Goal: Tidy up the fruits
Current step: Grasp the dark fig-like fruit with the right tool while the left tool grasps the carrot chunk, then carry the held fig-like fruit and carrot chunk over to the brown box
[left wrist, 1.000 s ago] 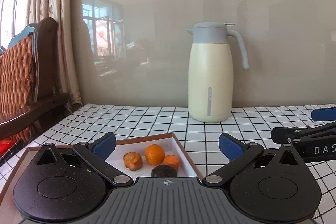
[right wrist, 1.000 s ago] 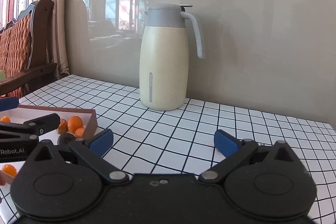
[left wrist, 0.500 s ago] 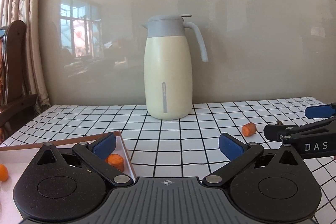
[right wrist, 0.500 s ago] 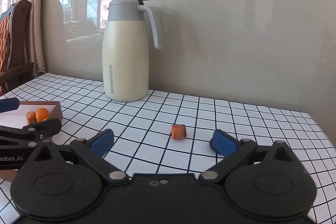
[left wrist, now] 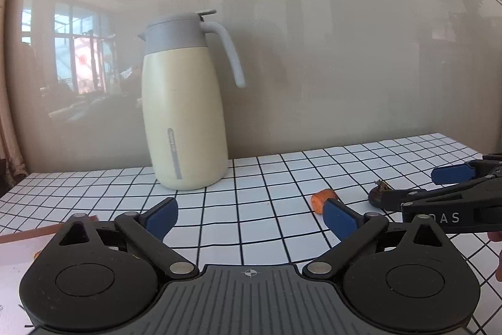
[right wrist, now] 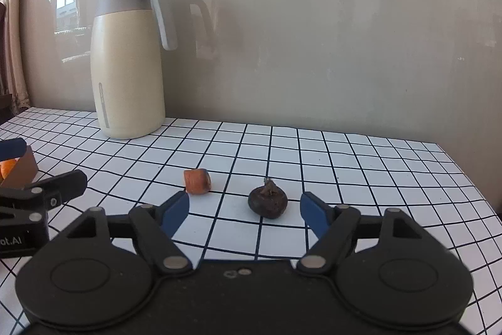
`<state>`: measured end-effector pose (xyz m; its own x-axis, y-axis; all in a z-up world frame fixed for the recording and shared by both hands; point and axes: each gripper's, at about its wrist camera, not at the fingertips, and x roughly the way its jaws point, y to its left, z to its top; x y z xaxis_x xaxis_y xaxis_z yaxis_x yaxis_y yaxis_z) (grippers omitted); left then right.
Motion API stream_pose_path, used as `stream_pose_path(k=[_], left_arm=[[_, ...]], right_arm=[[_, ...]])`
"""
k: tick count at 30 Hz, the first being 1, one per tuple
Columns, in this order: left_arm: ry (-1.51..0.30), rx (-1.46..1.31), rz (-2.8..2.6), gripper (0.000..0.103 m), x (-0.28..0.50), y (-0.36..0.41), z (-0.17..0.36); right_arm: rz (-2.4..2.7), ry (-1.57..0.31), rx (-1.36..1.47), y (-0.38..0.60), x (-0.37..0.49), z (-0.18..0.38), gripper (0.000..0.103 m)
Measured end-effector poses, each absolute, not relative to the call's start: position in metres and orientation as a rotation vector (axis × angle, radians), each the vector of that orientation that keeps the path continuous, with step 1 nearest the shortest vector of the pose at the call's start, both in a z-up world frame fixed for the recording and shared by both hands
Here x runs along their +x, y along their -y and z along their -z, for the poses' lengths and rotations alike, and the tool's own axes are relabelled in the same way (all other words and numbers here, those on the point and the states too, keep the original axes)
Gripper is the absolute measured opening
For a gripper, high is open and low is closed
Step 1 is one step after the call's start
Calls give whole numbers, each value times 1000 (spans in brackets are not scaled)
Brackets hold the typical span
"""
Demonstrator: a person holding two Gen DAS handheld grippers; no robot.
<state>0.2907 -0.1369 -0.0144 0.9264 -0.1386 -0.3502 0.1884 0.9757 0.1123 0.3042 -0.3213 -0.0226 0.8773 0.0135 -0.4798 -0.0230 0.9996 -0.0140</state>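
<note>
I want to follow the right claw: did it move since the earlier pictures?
Yes. The right claw moved rightward: the jug slid left in its view, and its jaws, just closing, flank a dark fruit.

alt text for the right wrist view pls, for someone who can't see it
The right gripper is open, its jaws just closing in around a dark round fruit without touching it, on a white grid-patterned table. An orange fruit piece lies just left of it, a cream jug stands behind by the wall, and the left gripper enters from the left.
</note>
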Motion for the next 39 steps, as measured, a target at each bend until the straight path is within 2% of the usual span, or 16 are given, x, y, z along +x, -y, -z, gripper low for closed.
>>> stream_pose_path(k=[4,7,9,12,20,23,26,28,31,39], left_arm=[[-380,155,192,93,313,152,24],[-423,144,218,84,328,161,32],[-443,142,238,82,337,168,37],[-466,151,249,80,348,178,44],[-542,148,276,74,379,200,55],[-551,164,288,71,386,211,57],[-583,192,301,63,394,223,60],[-595,206,312,47,396,229,62],[-587,226,319,36,395,237,62],[-559,185,323,34,380,227,58]], right_arm=[[-22,-515,-41,326,320,29,65],[-26,-543,-48,331,330,37,58],[-33,-563,-55,333,336,43,55],[-35,-591,-59,337,347,50,45],[-29,-637,-48,351,372,61,35],[-25,-639,-40,360,376,61,35],[-37,-644,-16,369,378,62,34],[-41,-641,-14,370,379,62,34],[-44,-637,-12,371,378,62,33],[-46,-635,-24,362,364,56,32]])
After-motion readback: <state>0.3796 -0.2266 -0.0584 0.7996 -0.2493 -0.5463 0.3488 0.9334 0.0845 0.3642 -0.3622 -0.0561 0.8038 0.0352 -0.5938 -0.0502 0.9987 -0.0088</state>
